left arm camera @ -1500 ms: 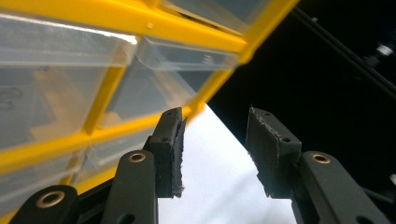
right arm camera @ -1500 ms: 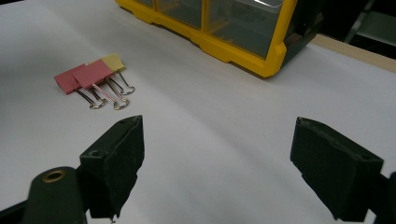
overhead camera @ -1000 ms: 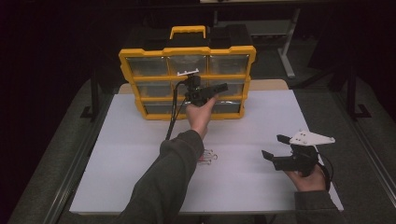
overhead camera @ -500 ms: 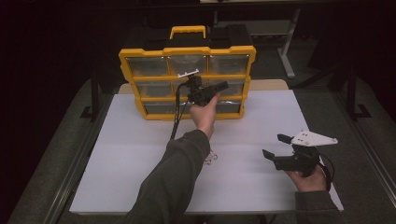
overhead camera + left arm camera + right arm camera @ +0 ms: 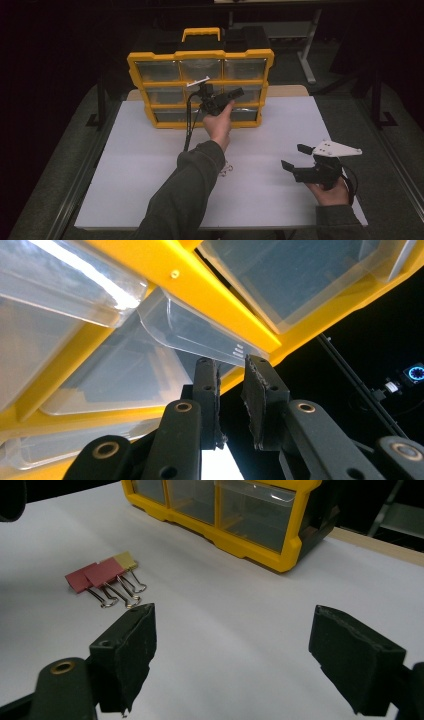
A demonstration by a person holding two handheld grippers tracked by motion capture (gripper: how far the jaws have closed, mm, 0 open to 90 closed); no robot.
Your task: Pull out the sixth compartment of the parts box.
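A yellow drawer organizer (image 5: 200, 55) with clear drawers stands at the back of the white sheet. My left gripper (image 5: 209, 96) is held up against its middle row. In the left gripper view its jaws (image 5: 231, 362) have just been closing and now pinch the clear pull lip (image 5: 190, 325) of a drawer under the yellow frame (image 5: 165, 270). My right gripper (image 5: 295, 156) rests low at the right, open, with nothing between its pads (image 5: 232, 625). Three binder clips (image 5: 102, 575), two red and one tan, lie on the sheet by the left sleeve (image 5: 226, 170).
The white sheet (image 5: 140, 150) covers a table with dark surroundings. The organizer's lower right corner (image 5: 260, 555) lies ahead of the right gripper. A person's left forearm (image 5: 190, 190) crosses the middle of the sheet. A cable (image 5: 187, 125) hangs from the left gripper.
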